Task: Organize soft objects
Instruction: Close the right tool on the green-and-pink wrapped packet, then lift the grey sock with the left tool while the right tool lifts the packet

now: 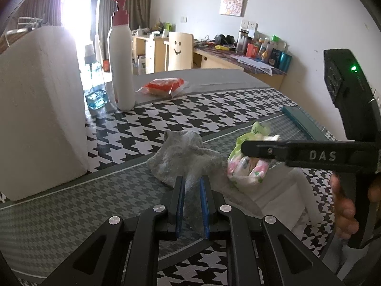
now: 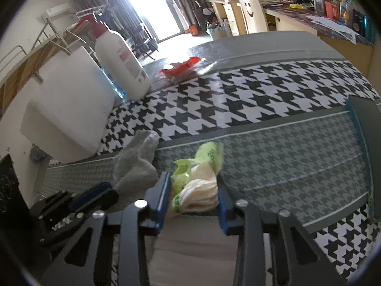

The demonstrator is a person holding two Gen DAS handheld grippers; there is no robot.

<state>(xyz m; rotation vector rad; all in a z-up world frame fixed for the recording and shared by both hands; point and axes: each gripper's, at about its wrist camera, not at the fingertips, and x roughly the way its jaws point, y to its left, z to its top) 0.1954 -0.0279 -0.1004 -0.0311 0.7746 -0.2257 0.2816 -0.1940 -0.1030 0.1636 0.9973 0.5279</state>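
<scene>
Tongs on the left (image 1: 192, 186) are clamped tight on a grey sock (image 1: 188, 159), near edge of the houndstooth tabletop (image 1: 214, 114). Right tongs (image 2: 194, 188) are pinching a green packet of cotton pads (image 2: 197, 181) just right of the sock. Farther back on the left: paper towel roll (image 1: 40, 109), white pump bottle (image 1: 120, 54), red snack pack (image 1: 164, 85).

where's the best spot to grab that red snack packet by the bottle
Grip the red snack packet across its puffed middle, coming from above on the near side. It lies flat on the table, and the pump bottle stands close on its left, so that side is crowded.
</scene>
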